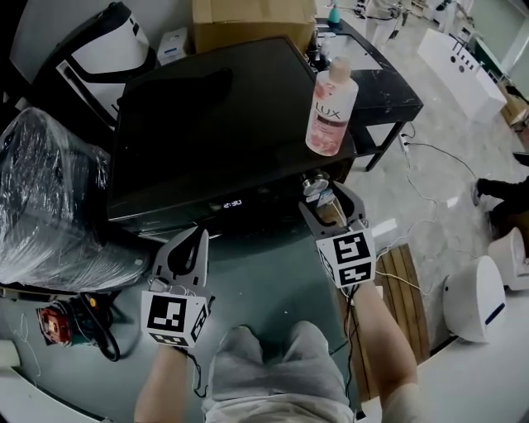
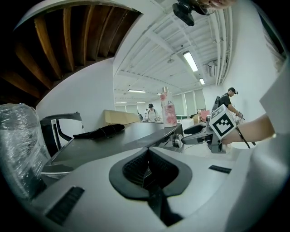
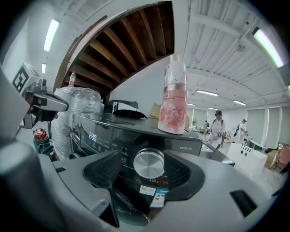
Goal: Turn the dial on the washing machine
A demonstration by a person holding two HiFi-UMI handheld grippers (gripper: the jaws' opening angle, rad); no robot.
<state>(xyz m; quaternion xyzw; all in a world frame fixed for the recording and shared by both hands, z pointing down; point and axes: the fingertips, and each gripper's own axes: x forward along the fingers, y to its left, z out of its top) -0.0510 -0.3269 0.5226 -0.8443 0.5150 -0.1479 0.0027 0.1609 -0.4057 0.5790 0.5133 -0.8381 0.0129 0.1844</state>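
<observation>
The black washing machine (image 1: 207, 124) fills the middle of the head view, its front panel display (image 3: 92, 136) lit. Its round silver dial (image 3: 148, 163) sits at the panel's right end, also seen as the dial (image 1: 313, 185) from above. My right gripper (image 1: 329, 198) is open, one jaw on each side of the dial; the right pad (image 3: 181, 174) is close to it, and a gap shows on the left. My left gripper (image 1: 198, 238) hangs in front of the machine's left half, shut on nothing. A pink bottle (image 1: 331, 106) stands on the lid above the dial.
A plastic-wrapped bundle (image 1: 50, 198) stands left of the machine. A cardboard box (image 1: 248, 21) is behind it. A red tool (image 1: 54, 324) with cables lies on the floor at left. Wooden slats (image 1: 405, 273) and a white object (image 1: 475, 297) are at right. A black cloth (image 2: 99, 131) lies on the lid.
</observation>
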